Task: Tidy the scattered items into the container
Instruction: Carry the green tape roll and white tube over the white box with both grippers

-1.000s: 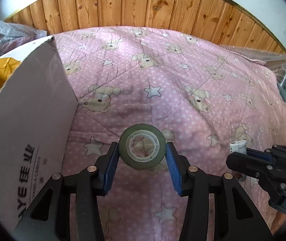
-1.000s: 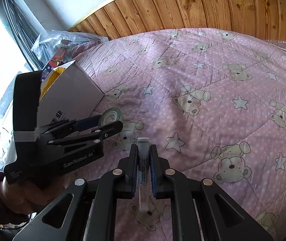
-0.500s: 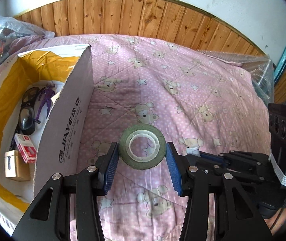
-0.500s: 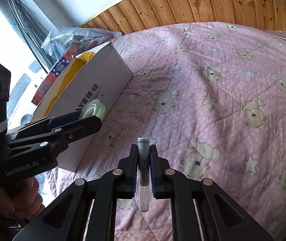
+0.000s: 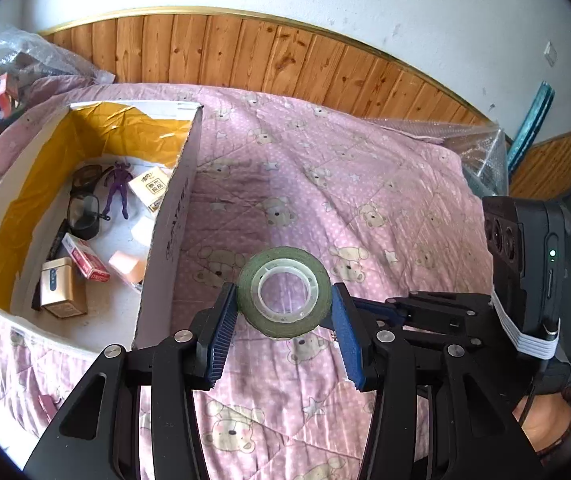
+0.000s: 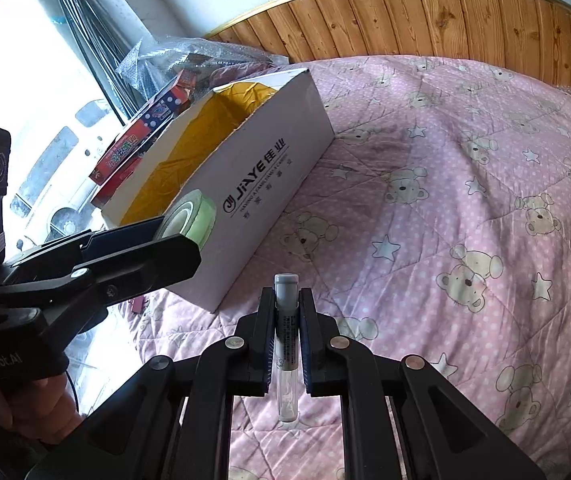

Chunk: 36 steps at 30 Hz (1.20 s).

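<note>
My left gripper (image 5: pixel 284 312) is shut on a green tape roll (image 5: pixel 284 292) and holds it in the air above the pink quilt, just right of the white cardboard box (image 5: pixel 173 216). The roll also shows in the right wrist view (image 6: pixel 189 216) beside the box (image 6: pixel 261 176). My right gripper (image 6: pixel 286 320) is shut on a clear tube with a grey cap (image 6: pixel 286 344), held above the quilt near the box's front corner. The box holds goggles (image 5: pixel 83 208), a purple figure (image 5: pixel 117 188) and several small packs.
A pink bear-print quilt (image 5: pixel 325 200) covers the bed. Wooden panelling (image 5: pixel 245 56) runs behind it. Plastic-wrapped boxes (image 6: pixel 157 120) lie behind the box by the window. Bubble wrap (image 5: pixel 477 148) lies at the bed's far right edge.
Both grippers have risen with their loads. The left one now looks down into the open box from higher up. The right one has moved a little closer to the box.
</note>
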Motion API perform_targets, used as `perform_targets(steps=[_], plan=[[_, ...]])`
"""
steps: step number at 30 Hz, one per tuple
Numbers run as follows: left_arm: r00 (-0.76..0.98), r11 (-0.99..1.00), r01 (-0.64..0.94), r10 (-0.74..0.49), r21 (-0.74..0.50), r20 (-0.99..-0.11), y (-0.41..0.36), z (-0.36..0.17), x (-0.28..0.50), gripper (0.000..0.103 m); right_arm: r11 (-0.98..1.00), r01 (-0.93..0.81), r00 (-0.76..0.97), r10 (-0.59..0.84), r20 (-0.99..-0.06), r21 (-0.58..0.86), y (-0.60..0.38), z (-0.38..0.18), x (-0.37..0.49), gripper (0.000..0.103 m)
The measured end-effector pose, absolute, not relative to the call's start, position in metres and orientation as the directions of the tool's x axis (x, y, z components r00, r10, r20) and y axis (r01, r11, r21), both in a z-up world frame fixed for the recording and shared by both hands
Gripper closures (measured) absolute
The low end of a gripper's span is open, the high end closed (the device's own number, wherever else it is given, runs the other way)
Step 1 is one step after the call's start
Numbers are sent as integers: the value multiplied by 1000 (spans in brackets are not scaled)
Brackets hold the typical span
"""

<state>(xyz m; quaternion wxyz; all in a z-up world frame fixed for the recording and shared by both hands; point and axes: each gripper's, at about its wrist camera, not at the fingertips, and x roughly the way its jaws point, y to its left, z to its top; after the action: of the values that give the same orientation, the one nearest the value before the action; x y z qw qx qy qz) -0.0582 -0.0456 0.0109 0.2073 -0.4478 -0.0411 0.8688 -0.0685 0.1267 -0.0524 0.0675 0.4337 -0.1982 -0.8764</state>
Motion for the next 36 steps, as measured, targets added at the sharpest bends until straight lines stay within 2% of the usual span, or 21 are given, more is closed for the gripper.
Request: perform_targets(steps=[18,36], plan=[[-570,-906,-271,423,-325,-705,-132,37,-16,55,-918,106,-613,-363,-702,383,50,-6,-84,91],[-671,-922,-125,351,-367,-653,-215,67,-64,54,-908,227,-611,-414,-674,353,16,44,-151,91]])
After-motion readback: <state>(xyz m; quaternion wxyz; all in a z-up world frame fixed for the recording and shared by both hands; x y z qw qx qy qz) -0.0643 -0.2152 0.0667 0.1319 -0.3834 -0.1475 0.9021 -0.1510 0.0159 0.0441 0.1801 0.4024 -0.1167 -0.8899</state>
